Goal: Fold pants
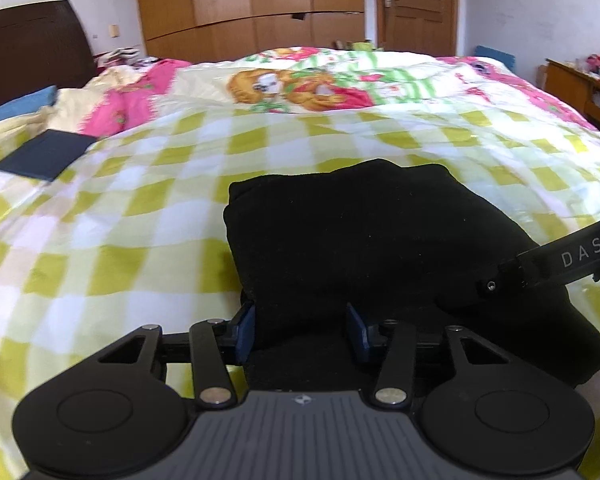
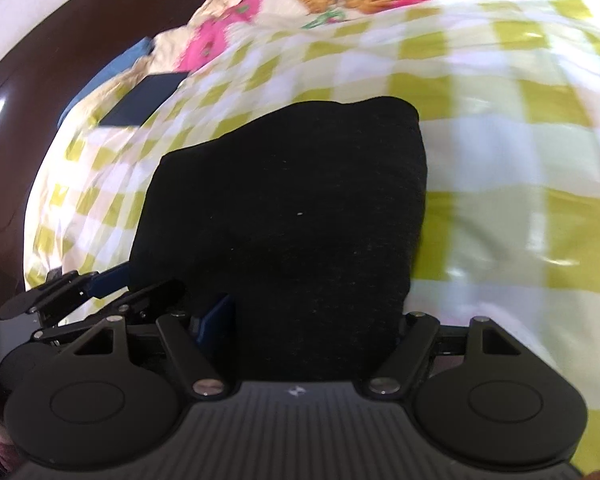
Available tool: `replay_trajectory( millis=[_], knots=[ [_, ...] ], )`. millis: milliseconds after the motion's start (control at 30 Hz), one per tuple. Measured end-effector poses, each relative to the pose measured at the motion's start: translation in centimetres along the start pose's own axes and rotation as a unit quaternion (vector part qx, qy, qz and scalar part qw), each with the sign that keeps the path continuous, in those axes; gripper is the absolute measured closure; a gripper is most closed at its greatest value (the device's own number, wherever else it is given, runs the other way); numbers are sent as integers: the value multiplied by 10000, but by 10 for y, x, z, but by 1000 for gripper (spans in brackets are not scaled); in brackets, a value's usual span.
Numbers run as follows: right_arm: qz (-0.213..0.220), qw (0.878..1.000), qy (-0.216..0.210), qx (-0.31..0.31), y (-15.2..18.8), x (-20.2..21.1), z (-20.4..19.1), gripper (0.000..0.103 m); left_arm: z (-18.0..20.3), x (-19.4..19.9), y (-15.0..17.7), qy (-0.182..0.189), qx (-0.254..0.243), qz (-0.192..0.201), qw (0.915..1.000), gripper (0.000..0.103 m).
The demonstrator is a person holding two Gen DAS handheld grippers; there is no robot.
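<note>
In the left wrist view, the black pants (image 1: pixel 364 240) are seen lying as a compact folded bundle on the checked bedspread (image 1: pixel 148 184), near the front edge of the bed. The left gripper (image 1: pixel 302 330) is set wide at the bundle's near edge, with dark cloth lying between its blue pads (image 1: pixel 246 330); whether the cloth is actually pinched cannot be told, since the gap looks too broad for a firm hold. Part of the right gripper (image 1: pixel 548 264) is seen reaching in from the right, over the bundle's right side. A dark flat book-like item (image 1: pixel 46 154) is seen well apart, near the pillows. In the right wrist view, the pants (image 2: pixel 292 208) fill the middle, and the right gripper (image 2: pixel 312 320) is spread wide with the near end of the bundle between its fingers; only one blue pad (image 2: pixel 216 320) can be seen, the other being hidden by cloth. The left gripper (image 2: pixel 112 280) is seen at the lower left, just beside the bundle's corner. The fabric is judged soft, light and limp, likely to sag or unfold if lifted at one point, so a hold at two corners of a folded edge, through all layers, is judged best.
</note>
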State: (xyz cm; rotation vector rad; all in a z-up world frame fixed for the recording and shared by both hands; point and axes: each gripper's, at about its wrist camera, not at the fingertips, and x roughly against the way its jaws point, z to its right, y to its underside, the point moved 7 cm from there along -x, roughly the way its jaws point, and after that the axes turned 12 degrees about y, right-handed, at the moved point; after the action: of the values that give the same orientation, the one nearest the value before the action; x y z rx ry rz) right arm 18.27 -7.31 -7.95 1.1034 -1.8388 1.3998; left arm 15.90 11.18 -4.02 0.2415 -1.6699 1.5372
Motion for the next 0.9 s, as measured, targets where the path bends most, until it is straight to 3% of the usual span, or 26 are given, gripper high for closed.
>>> replay_trajectory(
  millis=[400,567,700,900],
  knots=[
    [-169,9978,-113,631,-21,-51,-98,29,-92,24,12,-622,300,34,9976,43],
    [-171,9980,-160,581,-25,-64,-125,29,-125,24,11,-788,333,0,9963,43],
    [-148,9974,-185,683,-18,-67,-141,28,-144,24,9,-932,284,-84,9952,43],
    [99,9980,38,627,-9,-47,-136,27,-140,36,15,-1117,203,-63,9935,42]
  ],
)
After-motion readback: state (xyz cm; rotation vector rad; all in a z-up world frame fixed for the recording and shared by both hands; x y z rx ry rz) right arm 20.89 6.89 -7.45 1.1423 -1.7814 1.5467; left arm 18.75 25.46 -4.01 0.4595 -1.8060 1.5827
